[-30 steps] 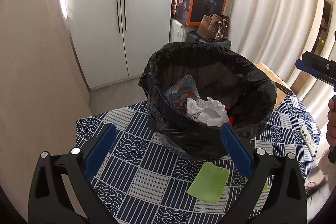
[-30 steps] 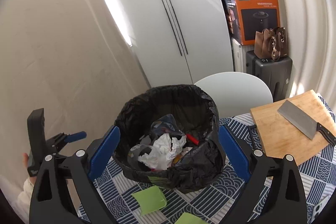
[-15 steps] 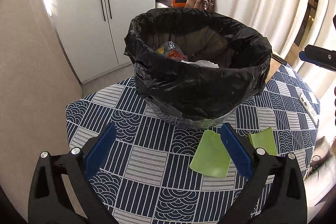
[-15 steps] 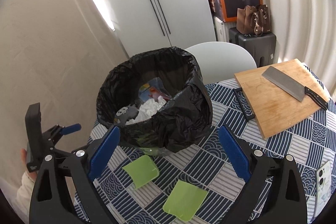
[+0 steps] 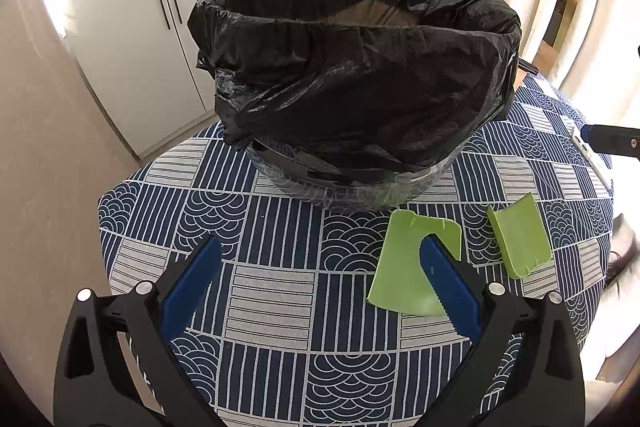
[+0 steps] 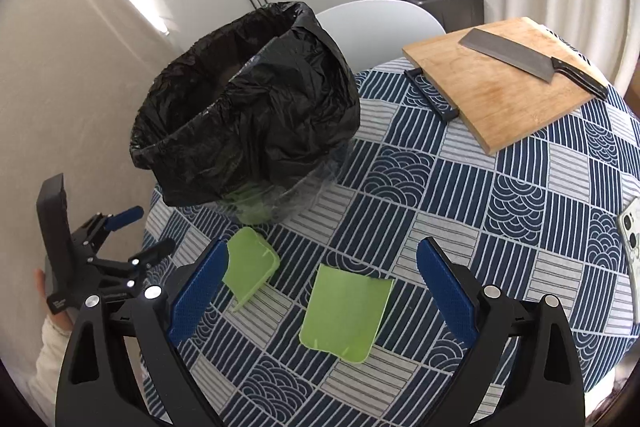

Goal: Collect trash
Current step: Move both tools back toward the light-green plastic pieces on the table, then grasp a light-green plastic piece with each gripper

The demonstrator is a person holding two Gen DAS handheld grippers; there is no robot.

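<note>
A bin lined with a black bag [image 5: 360,75] stands on the round patterned table [image 5: 276,291]; it also shows in the right wrist view [image 6: 248,107]. Two green plastic pieces lie in front of it: one [image 5: 408,267] under my left gripper's right finger, the other [image 5: 518,241] further right. In the right wrist view they lie at left [image 6: 250,267] and centre [image 6: 344,313]. My left gripper [image 5: 320,283] is open and empty above the table. My right gripper [image 6: 324,287] is open and empty, above the centre piece.
A wooden cutting board [image 6: 500,79] with a cleaver [image 6: 520,61] lies at the table's far right. A phone [image 6: 632,239] lies at the right edge. A white chair [image 6: 380,15] stands behind the bin. Wardrobe, boxes and curtains are behind.
Both grippers have come down and closer to the table; the bin's contents are now out of sight. The green pieces now lie near the fingers. Both stay open.
</note>
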